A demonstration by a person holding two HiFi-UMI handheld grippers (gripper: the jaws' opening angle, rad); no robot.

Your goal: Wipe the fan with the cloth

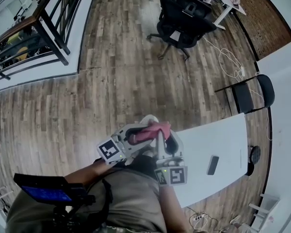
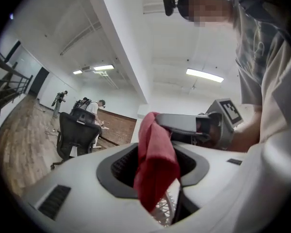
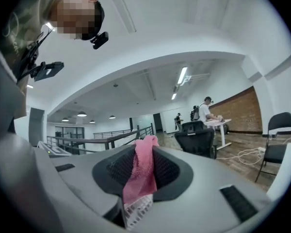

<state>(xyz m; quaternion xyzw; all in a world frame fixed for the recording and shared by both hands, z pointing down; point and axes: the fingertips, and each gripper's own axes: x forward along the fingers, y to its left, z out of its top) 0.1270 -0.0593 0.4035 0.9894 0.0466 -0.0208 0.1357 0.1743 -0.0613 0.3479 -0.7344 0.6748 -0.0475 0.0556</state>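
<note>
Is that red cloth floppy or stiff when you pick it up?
Probably floppy: the cloth droops straight down from the right gripper. Likely light too, since a pinch at one end seems to carry it.

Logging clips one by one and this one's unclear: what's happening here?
A person holds a red cloth up between two tools. The right hand-held gripper pinches its top edge, and the cloth hangs down between the parted jaws of the left hand-held gripper. Nothing is being wiped at this moment.
</note>
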